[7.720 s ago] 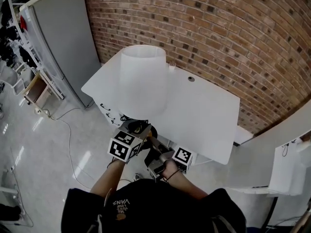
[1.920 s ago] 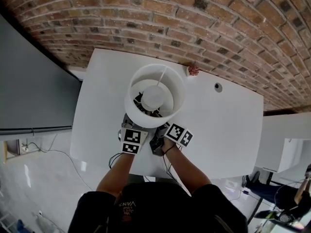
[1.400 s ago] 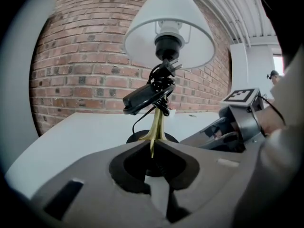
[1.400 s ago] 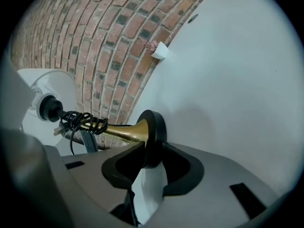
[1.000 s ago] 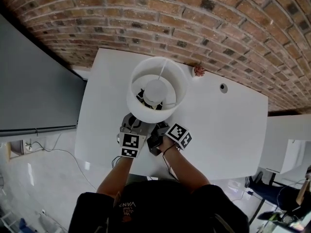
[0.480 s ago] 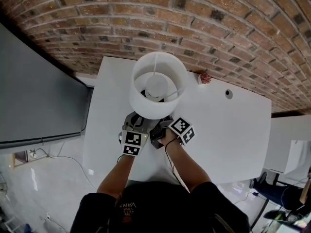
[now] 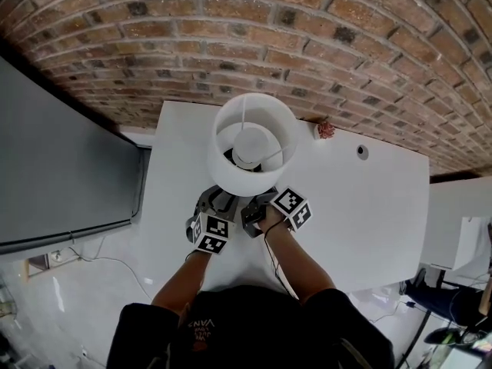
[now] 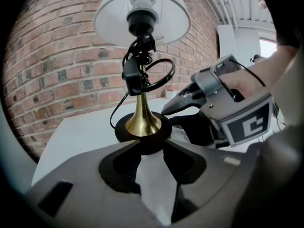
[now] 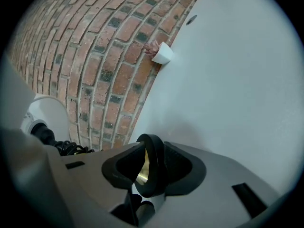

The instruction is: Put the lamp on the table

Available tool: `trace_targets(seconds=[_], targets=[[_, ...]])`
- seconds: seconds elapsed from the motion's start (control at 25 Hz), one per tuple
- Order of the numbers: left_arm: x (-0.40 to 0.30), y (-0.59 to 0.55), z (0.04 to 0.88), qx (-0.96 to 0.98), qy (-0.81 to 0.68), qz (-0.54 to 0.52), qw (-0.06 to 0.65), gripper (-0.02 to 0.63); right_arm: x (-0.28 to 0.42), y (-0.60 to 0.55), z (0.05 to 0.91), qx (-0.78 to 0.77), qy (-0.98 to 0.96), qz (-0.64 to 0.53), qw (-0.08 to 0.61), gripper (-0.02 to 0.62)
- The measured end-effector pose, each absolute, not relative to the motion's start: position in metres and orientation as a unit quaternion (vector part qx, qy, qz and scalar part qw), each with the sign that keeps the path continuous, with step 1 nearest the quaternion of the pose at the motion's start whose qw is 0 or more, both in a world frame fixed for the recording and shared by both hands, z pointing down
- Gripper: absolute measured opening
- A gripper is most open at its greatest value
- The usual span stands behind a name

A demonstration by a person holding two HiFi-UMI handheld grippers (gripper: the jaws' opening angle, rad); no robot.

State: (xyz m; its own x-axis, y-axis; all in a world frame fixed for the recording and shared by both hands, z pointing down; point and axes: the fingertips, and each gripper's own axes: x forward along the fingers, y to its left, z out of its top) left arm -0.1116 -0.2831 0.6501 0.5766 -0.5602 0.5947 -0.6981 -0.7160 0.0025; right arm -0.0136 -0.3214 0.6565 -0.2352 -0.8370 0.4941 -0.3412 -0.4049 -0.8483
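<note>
The lamp, with a white shade [image 7: 250, 141], a brass stem [image 8: 141, 113] and a round black base [image 8: 142, 129], stands upright on the white table [image 7: 361, 206] near the brick wall. Its black cord [image 8: 142, 70] is bundled round the stem. My left gripper [image 8: 149, 148] is open, its jaws having just been opening, and the base's near rim lies at the fingertips untouched. My right gripper [image 9: 153, 167] is shut on the base's rim [image 9: 151, 151], coming in from the right side. In the head view both grippers, left [image 7: 223, 200] and right [image 7: 254, 210], sit under the shade's near edge.
A small white cup [image 7: 326, 129] with something pink in it stands against the brick wall [image 7: 307, 37]. A round cable hole [image 7: 361, 152] is in the tabletop to the right. A grey panel [image 7: 61, 160] borders the table's left side.
The left gripper's jaws have spread apart off the lamp base and its hand has rolled and dropped a little. The right gripper keeps its hold; the lamp stands in place.
</note>
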Motion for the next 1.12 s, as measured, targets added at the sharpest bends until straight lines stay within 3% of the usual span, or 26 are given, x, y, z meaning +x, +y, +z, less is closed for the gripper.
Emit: trace_targets(seconds=[0.44, 1.12], targets=[[-0.111, -0.286, 0.654, 0.863, -0.378, 0.324, 0.084, 0.135, -0.015, -0.318, 0.653, -0.57, 0.517, -0.601, 0.216, 0.109], [-0.103, -0.325, 0.655, 0.863, -0.389, 0.309, 0.096, 0.135, -0.009, -0.357, 0.646, -0.557, 0.561, -0.573, 0.214, 0.115]])
